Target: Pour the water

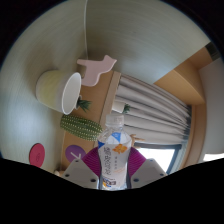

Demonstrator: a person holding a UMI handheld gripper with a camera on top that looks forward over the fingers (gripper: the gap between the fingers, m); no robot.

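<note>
Bottle [113, 152] of water is seen front and centre in the gripper view, held up w/ its white cap [114, 121] topmost and a white label w/ blue and pink print wrapped round the body. It's pinched between the two fingers of the gripper [113, 172]: a magenta pad [92, 160] is pressed against one side, and the finger on the other side looks tight against the bottle too, tho its pad is mostly hidden behind the label. So the jaws are closed onto the bottle, no gap visible either side afaict.

Whole scene is tilted hard. Beyond the bottle, a cream-coloured cup [59, 91] is seen lying sideways relative to the view, its open mouth turned toward the bottle's side, well apart from it. Just below the cup a green spiky cactus-like thing [80, 126] is seen, near the bottle cap. A pink cat-shaped piece [97, 67] is seen above the cup, on a wooden surface [104, 95]. Grey-white curtains [150, 112] are hung beyond, w/ a bright window [158, 156] beside the bottle. A small round pink/red item [37, 153] is seen off to the side; can't tell what it is.
</note>
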